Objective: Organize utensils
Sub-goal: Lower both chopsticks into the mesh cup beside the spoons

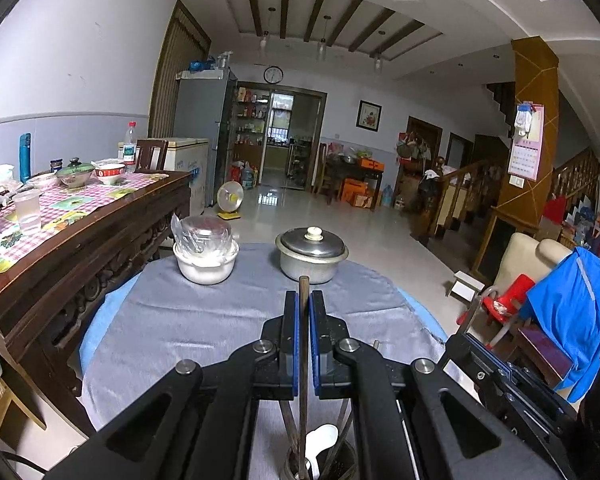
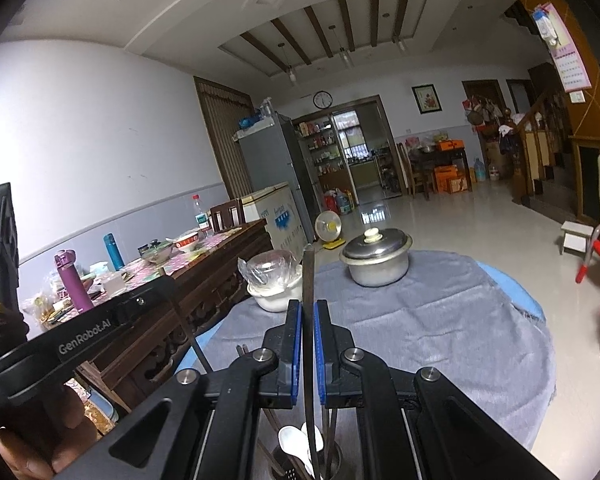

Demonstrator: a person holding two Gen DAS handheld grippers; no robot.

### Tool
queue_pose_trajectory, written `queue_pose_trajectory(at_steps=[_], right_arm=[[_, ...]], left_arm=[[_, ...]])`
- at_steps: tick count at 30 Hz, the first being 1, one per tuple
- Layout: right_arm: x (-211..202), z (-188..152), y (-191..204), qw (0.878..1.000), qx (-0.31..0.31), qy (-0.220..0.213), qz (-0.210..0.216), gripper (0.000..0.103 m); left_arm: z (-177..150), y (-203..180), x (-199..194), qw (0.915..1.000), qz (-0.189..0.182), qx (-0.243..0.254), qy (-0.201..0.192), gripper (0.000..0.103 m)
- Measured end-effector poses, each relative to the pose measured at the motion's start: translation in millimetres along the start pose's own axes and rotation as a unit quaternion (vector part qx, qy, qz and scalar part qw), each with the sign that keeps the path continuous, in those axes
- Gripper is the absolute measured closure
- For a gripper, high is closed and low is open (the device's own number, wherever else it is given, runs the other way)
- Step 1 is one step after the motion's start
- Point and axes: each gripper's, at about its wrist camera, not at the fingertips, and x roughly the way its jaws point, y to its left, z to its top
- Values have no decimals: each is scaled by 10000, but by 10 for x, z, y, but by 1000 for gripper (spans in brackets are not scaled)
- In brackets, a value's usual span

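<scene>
Left wrist view: left tongs (image 1: 304, 300) pinched narrow on a wood stick (image 1: 303, 286), pads flat against both its sides. Stands upright through the jaws, top end poking just past the tips, lower end dropping behind and below the tongs into the holder (image 1: 346, 460). Shares that holder with a spoon (image 1: 320, 440) and more sticks. Ahead of the tips, well apart: pot (image 1: 312, 256) slightly to the right, bowl (image 1: 206, 264) to the left, both on the cloth (image 1: 180, 320).

Right wrist view: right tongs (image 2: 308, 308) likewise clamped narrow, on a metal stick (image 2: 309, 272). Rises well above the tips, runs down between the pads, and ends in the same holder (image 2: 334, 460) beside the spoon (image 2: 290, 438).

Handling, as a judgement: both sticks light, stiff and thin, so little force needed. Wood likely grippy enough against the blue pads. Metal probably smooth and slippery (and held at about mid-length, so prone to swing or slide if tilted). Best taken around the middle or slightly above, kept close to upright, pads square on the sides. Spoon looks like white ceramic or plastic, cannot tell which; if ceramic, brittle and curved, better pinched across the handle than the scoop. Holder looks narrow and crowded, so liable to tip or snag neighbouring sticks on any sideways pull.
</scene>
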Motion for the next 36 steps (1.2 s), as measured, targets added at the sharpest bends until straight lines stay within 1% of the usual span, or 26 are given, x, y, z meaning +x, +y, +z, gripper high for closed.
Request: queue_pose_trajectory(at_steps=[36], right_arm=[[27, -67, 7, 9999, 53, 117, 54, 96]], left_arm=[[-95, 22, 147, 9998, 28, -15, 215, 98]])
